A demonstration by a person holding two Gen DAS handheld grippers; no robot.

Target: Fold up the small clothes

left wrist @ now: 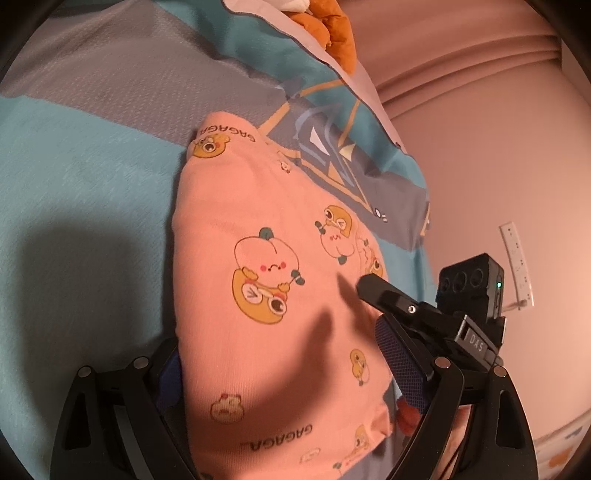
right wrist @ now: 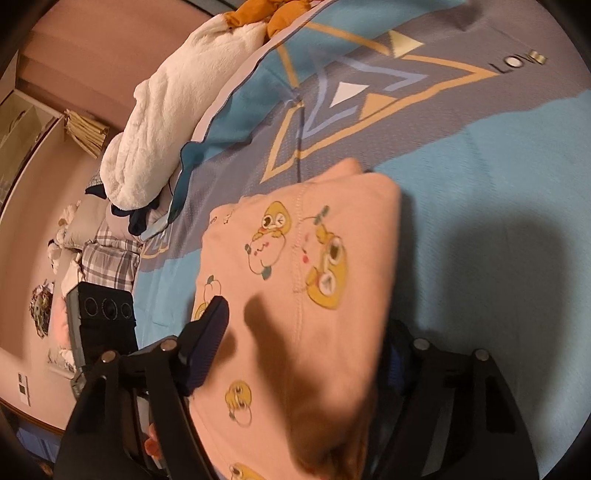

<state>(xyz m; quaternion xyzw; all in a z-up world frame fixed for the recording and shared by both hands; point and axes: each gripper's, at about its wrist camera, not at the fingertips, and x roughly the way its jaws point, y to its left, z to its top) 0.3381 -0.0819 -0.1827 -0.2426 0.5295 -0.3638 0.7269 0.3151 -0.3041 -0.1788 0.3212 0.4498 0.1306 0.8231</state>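
Note:
A pink garment (left wrist: 273,258) printed with yellow cartoon ducks lies folded on the bed. My left gripper (left wrist: 277,343) straddles its near end with the jaws wide. The cloth's left edge covers the left finger, and the blue right pad (left wrist: 402,365) sits at its right edge. In the right wrist view the same garment (right wrist: 295,295) fills the gap of my right gripper (right wrist: 306,317). Its left pad (right wrist: 207,343) rests at the cloth's edge and the right finger is mostly hidden behind the fabric. The two grippers stand side by side, and one right-gripper fingertip (left wrist: 373,286) reaches over the garment.
The teal and grey bedspread (right wrist: 480,147) spreads around the garment. A white fluffy blanket (right wrist: 166,122) and an orange plush toy (left wrist: 332,29) lie at the head end. A plaid cloth (right wrist: 110,258) lies past the bed's edge. A power strip (left wrist: 517,258) hangs on the pink wall.

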